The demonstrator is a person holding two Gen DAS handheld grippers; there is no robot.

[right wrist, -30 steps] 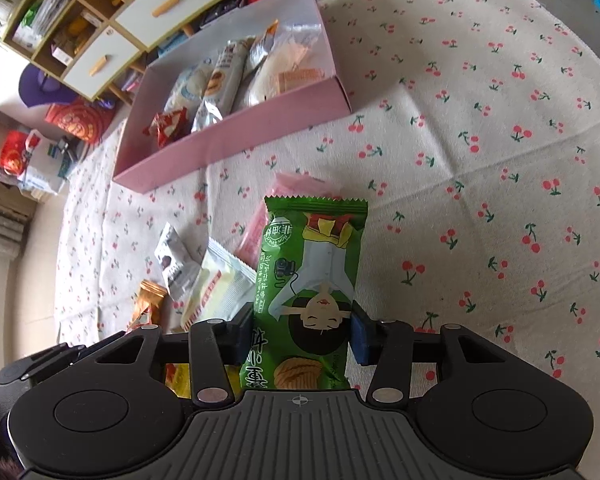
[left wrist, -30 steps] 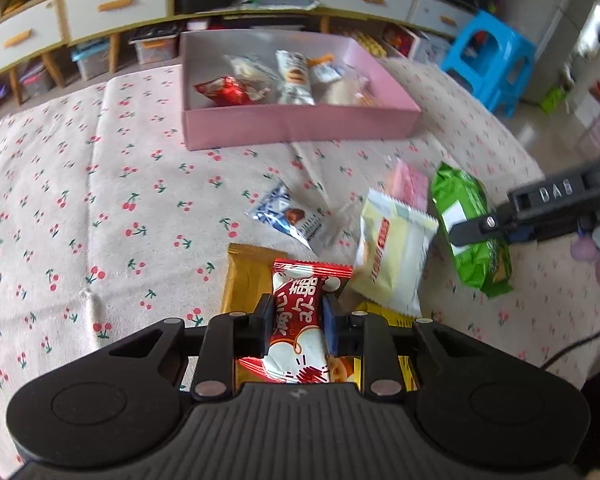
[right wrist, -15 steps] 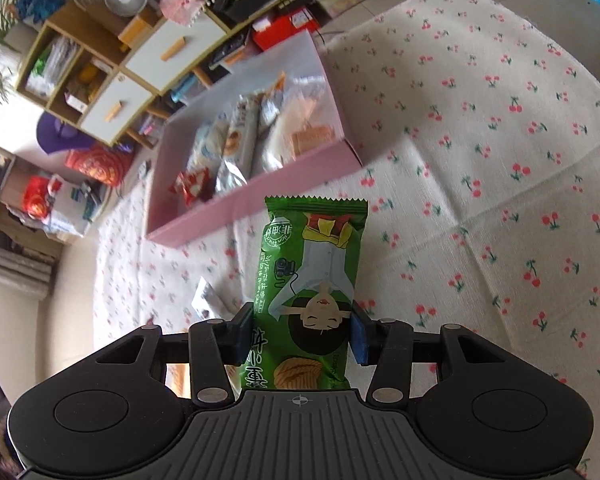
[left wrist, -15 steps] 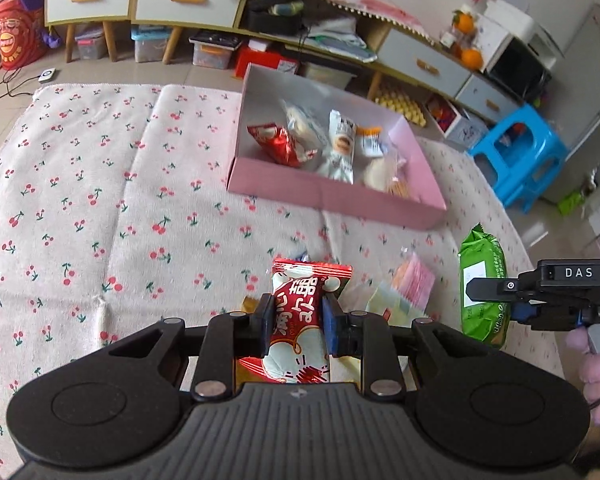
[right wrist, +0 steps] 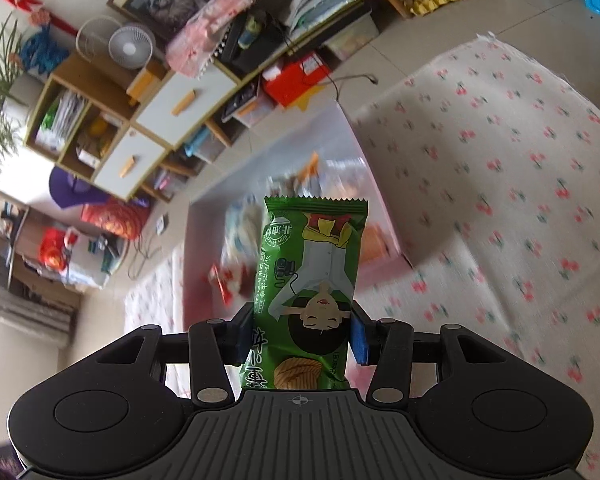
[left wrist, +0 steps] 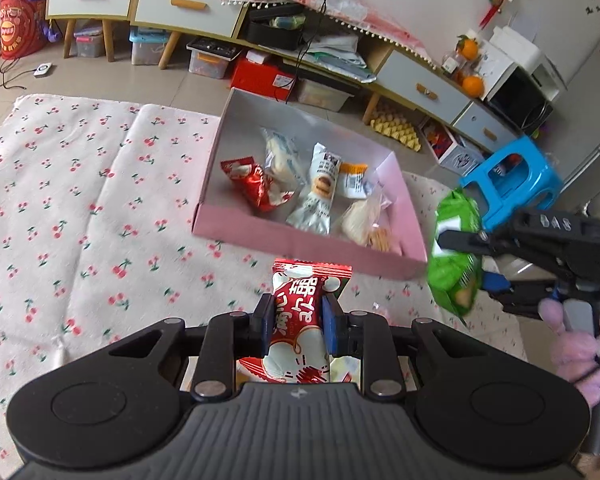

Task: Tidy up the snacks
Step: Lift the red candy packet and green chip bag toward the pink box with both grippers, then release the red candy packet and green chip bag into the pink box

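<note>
My left gripper [left wrist: 294, 318] is shut on a red and white snack packet [left wrist: 300, 320], held above the cherry-print cloth just short of the pink box's [left wrist: 308, 240] near wall. Several wrapped snacks lie inside that box. My right gripper [right wrist: 300, 332] is shut on a green snack packet [right wrist: 308, 280], which stands up between the pads. In the left wrist view that green packet [left wrist: 454, 256] hangs at the box's right corner, pinched by the right gripper [left wrist: 466, 258]. In the right wrist view the pink box [right wrist: 284, 216] is blurred behind the packet.
A blue plastic stool [left wrist: 508, 184] stands to the right beyond the box. Low cabinets with white drawers [left wrist: 180, 4] and storage bins line the far wall. A gloved hand [left wrist: 580, 348] grips the right tool. The cherry cloth [left wrist: 80, 208] spreads wide to the left.
Both grippers have lifted with their packets and moved toward the pink box. The loose snacks on the cloth have dropped out of sight below the left gripper. The right wrist view has rolled.
</note>
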